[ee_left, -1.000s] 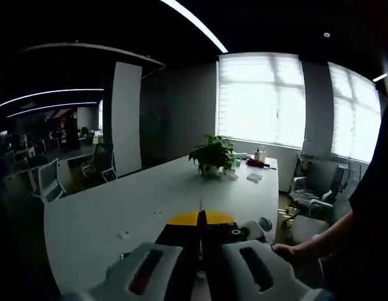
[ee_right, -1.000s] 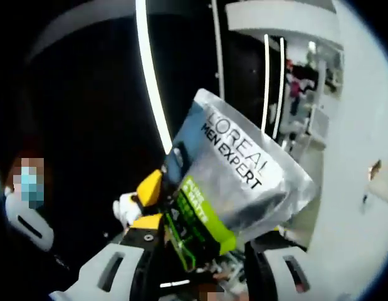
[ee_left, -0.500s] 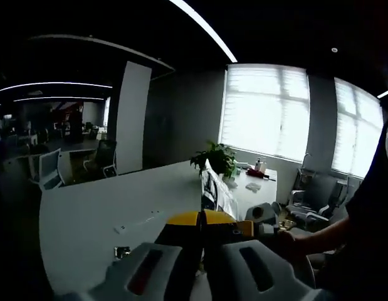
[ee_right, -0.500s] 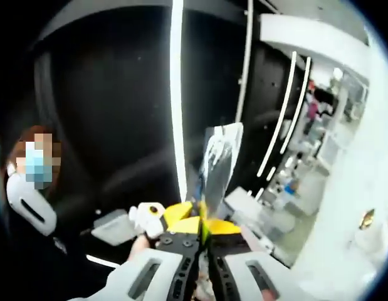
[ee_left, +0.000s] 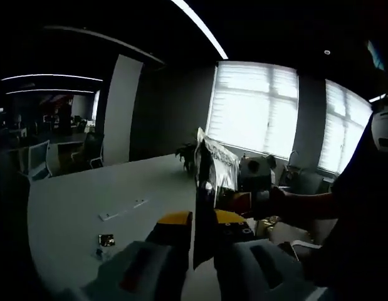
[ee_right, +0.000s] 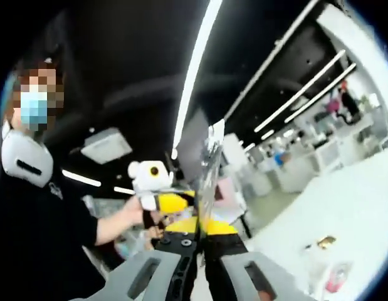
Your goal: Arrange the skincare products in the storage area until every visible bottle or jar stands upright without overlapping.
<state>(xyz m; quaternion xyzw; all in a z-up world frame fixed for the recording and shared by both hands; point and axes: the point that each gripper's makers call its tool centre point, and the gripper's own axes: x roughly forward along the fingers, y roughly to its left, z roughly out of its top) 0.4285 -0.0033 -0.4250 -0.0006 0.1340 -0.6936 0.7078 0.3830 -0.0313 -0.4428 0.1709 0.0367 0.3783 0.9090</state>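
Silvery skincare pouch [ee_left: 214,172] held up in the air, edge-on, well above the white surface [ee_left: 87,200] — both grippers pinch it. Left gripper [ee_left: 203,219]: jaws closed on pouch's lower edge. Right gripper [ee_right: 202,222]: jaws closed tight on the same pouch [ee_right: 212,166], seen thin as a blade. Person's hand [ee_right: 134,210] holds the left gripper. Small item [ee_left: 106,240] lies nr the surface's front edge — too small to tell what.

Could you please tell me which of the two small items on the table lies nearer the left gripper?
The dark square packet: it sits closer to the left gripper than the pale strip, which lies farther along the table.
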